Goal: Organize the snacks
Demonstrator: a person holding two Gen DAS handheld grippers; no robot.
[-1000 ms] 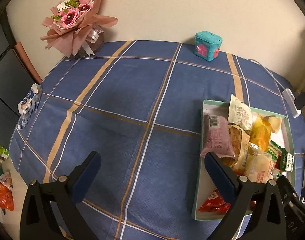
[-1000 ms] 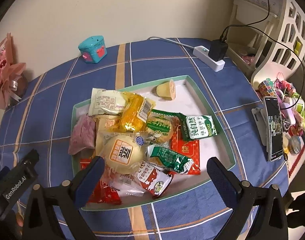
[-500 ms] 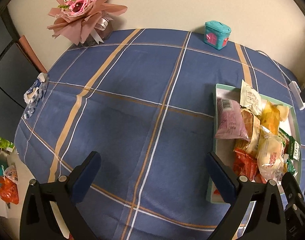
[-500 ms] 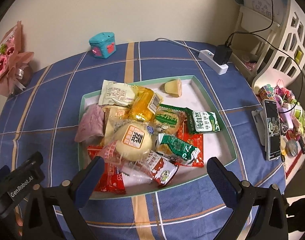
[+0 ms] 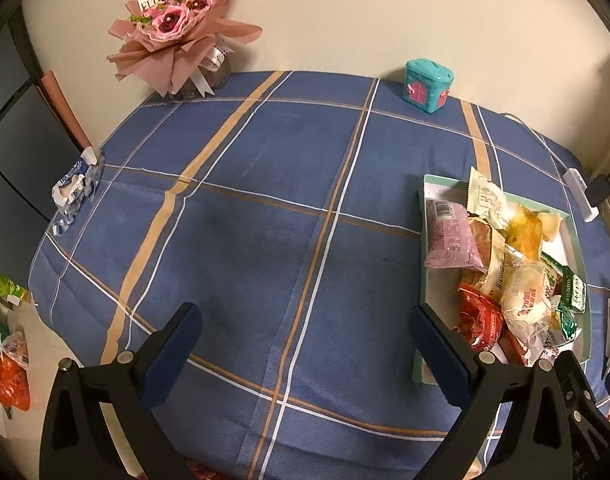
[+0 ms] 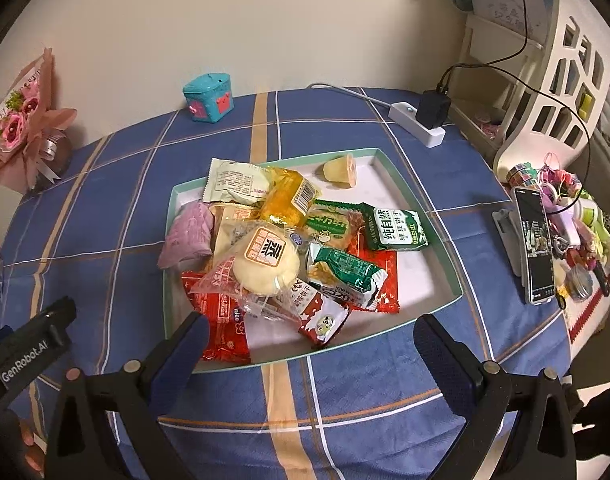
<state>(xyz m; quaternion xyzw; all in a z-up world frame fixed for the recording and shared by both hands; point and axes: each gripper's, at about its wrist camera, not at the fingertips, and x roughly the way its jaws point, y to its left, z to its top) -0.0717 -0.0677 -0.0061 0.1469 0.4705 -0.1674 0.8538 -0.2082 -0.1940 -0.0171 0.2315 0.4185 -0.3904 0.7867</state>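
Note:
A shallow mint-rimmed tray (image 6: 433,236) (image 5: 422,200) holds a heap of wrapped snacks on the blue checked tablecloth. On the heap I see a round pale bun in clear wrap (image 6: 265,266), a purple packet (image 6: 187,234) (image 5: 449,236), a yellow packet (image 6: 289,198), green biscuit packets (image 6: 393,228), red packets (image 6: 225,328) and a small cone cake (image 6: 341,168). My right gripper (image 6: 309,336) hangs open above the tray's near edge, holding nothing. My left gripper (image 5: 305,328) stands open over bare cloth, left of the tray.
A pink bouquet (image 5: 177,36) and a teal toy house (image 5: 427,86) stand at the table's far edge. A power strip with a plug (image 6: 421,120), a phone on a stand (image 6: 533,240) and small clutter sit to the right. A tissue pack (image 5: 75,184) lies at the left edge.
Both grippers have drawn back and up a little, so the tray and table look smaller and farther. Their jaws stayed open, and nothing on the table moved.

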